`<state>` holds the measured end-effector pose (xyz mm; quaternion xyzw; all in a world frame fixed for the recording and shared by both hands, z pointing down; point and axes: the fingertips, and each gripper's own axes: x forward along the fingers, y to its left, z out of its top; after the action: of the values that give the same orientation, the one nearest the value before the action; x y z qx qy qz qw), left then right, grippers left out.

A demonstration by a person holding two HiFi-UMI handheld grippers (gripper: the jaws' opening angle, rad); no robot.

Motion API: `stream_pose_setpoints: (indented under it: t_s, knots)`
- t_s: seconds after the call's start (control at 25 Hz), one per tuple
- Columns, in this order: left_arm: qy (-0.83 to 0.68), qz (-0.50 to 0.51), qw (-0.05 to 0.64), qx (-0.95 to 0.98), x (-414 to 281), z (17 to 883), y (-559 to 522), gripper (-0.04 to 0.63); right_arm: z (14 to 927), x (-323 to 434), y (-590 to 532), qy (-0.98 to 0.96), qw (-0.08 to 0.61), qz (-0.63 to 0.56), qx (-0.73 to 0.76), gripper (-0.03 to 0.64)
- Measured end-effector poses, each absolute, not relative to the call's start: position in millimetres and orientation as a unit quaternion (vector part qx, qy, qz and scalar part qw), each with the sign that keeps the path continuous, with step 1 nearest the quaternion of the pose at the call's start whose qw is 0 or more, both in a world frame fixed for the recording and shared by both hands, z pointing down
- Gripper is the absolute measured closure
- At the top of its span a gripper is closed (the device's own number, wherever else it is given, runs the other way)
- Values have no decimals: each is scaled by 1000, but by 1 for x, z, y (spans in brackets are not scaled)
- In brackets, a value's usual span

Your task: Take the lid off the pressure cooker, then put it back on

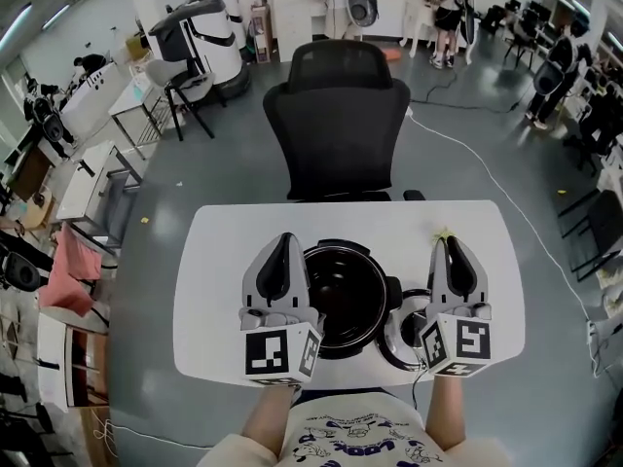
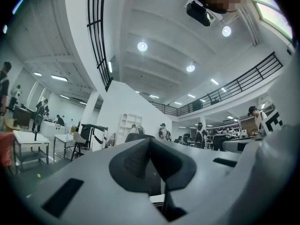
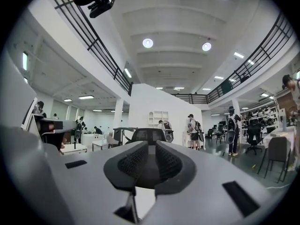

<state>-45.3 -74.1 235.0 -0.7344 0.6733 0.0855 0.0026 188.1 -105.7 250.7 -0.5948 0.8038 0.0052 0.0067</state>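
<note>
One pressure cooker [image 1: 341,300] between left gripper [image 1: 285,238], right gripper [image 1: 451,243]; fingers [image 1: 275,272] clear of it.

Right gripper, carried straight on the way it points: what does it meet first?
Probably the black office chair, dead ahead of the right gripper in its own view; nothing nearer shows, though depth is hard to judge.

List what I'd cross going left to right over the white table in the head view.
left tool → open pressure cooker → lid → right tool
</note>
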Motion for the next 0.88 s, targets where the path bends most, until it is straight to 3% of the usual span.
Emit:
stream_pose_setpoints:
  t_s: [0.12,0.88]
  knots:
    - [671,82,4,-737,-44,235,-74,581,245,189,-102,799,17,9,-601,604]
    - [663,78,-9,-745,-28,243,-82,581,260,201,-106,795,-2,-6,-607,604]
